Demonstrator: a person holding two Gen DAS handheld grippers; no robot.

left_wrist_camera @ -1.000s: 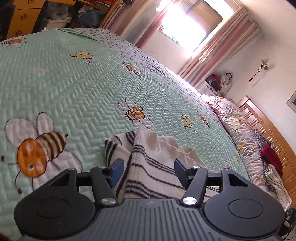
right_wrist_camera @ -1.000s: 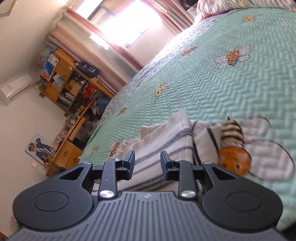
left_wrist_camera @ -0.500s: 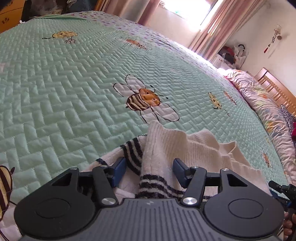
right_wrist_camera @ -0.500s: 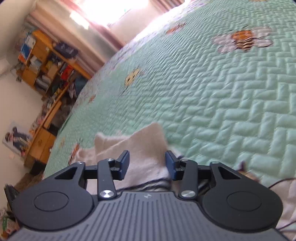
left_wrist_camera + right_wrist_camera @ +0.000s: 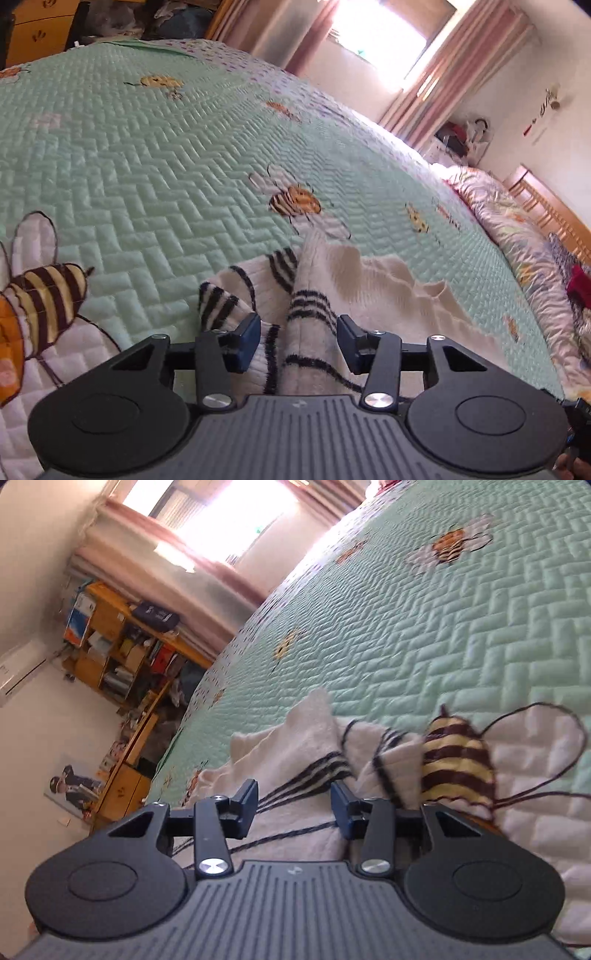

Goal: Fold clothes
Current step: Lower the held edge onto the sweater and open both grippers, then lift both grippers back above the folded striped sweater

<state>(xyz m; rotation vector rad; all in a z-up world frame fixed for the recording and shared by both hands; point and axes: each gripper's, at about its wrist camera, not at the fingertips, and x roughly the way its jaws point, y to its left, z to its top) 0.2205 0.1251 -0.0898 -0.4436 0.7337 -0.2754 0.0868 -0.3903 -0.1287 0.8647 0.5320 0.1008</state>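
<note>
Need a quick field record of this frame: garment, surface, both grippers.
garment: cream sweater with black stripes, bunched, lying on the bed
surface: green quilted bedspread with bee pattern
left gripper: jaws apart and just been closing, striped fold between them, pads not clearly pressing
right gripper: jaws apart and just been opening, sweater lying between them, not pinched

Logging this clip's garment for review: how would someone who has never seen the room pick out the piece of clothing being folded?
Find the big bed under the mint-green quilted bedspread with embroidered bees. Near its front edge, right ahead of both grippers, lies a cream knit sweater with thin black stripes. It is the only loose, rumpled garment there; the nearby large bee has broad yellow-and-brown bands stitched flat into the quilt.
</note>
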